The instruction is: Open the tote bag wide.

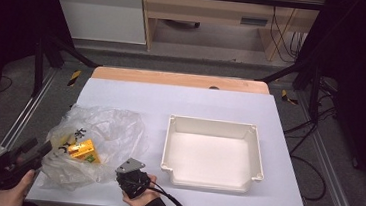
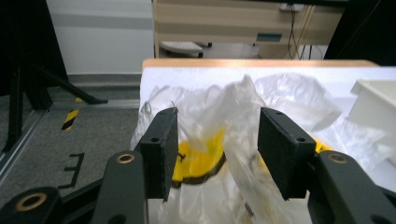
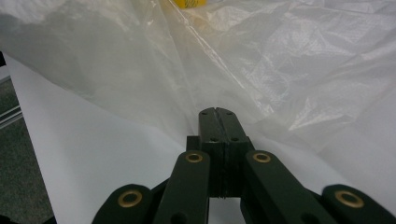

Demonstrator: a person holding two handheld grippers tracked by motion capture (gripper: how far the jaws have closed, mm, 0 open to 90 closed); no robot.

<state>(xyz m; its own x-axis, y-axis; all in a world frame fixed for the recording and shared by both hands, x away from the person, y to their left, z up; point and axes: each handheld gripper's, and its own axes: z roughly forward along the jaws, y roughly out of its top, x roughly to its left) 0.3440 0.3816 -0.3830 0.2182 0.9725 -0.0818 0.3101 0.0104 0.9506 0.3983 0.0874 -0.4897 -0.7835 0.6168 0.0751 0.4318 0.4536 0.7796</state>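
A crumpled clear plastic bag (image 1: pixel 103 131) lies on the left of the white table, with a yellow packet (image 1: pixel 82 151) inside it. My left gripper (image 1: pixel 39 148) sits at the bag's near left corner and is open. In the left gripper view its jaws stand either side of a raised fold of the bag (image 2: pixel 243 107), with the yellow packet (image 2: pixel 201 158) behind. My right gripper (image 1: pixel 120 174) is at the bag's near right edge. Its jaws are pressed together (image 3: pixel 217 113) where a crease of the bag's film (image 3: pixel 280 60) runs into their tip.
A white rectangular tray (image 1: pixel 214 122) stands to the right of the bag, nothing in it; its corner (image 2: pixel 373 93) appears in the left gripper view. Black frame posts flank the table, and the floor drops off past the table's left edge.
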